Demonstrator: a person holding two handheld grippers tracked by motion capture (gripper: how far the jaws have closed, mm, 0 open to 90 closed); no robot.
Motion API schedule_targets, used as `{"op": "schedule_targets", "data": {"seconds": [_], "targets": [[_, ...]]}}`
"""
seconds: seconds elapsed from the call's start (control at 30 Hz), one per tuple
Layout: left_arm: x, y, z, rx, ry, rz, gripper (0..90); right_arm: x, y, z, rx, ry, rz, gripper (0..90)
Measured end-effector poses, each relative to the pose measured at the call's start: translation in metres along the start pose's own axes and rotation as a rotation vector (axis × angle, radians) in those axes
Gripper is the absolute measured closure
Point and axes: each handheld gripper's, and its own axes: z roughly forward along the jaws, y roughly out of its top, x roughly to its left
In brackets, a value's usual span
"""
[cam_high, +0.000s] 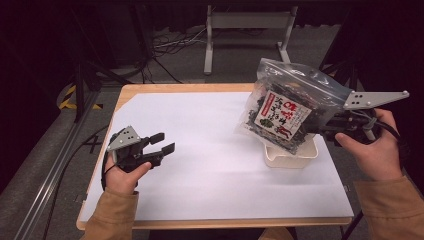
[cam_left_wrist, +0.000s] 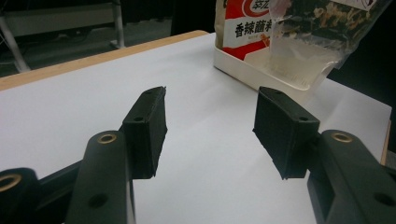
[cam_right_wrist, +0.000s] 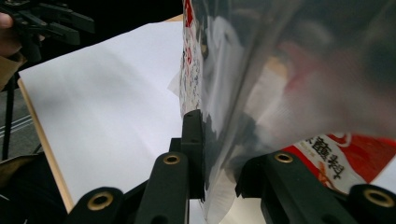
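Observation:
A clear plastic bag with dark snack contents and a red-and-white label hangs tilted above a white tray at the table's right. My right gripper is shut on the bag's edge; in the right gripper view the bag is pinched between the jaws of that gripper. A red-and-white packet stands in the tray. My left gripper rests open at the table's left, nothing between its jaws.
A white sheet covers the wooden table. Behind the table stand a metal frame and cables on the floor. The left gripper and hand sit far off in the right gripper view.

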Motion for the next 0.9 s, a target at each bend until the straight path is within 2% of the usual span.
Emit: {"op": "schedule_targets", "data": {"seconds": [0.27, 0.37, 0.57, 0.77, 0.9], "targets": [[0.002, -0.001, 0.000, 0.003, 0.001, -0.006, 43.8, -0.008, -0.003, -0.005, 0.021, -0.060, -0.003, 76.5], [0.001, -0.002, 0.001, 0.007, -0.006, -0.013, 44.6, -0.014, -0.008, -0.005, 0.045, -0.106, 0.014, 76.5], [0.001, -0.002, 0.003, 0.021, -0.011, -0.009, 44.7, -0.021, -0.013, -0.002, 0.068, -0.140, 0.032, 76.5], [0.002, -0.003, 0.003, 0.021, -0.012, -0.013, 44.9, -0.025, -0.018, 0.007, 0.150, -0.204, 0.027, 76.6], [0.002, -0.004, 0.003, 0.026, -0.011, -0.012, 44.9, -0.029, -0.022, 0.015, 0.166, -0.200, 0.054, 76.5]]}}
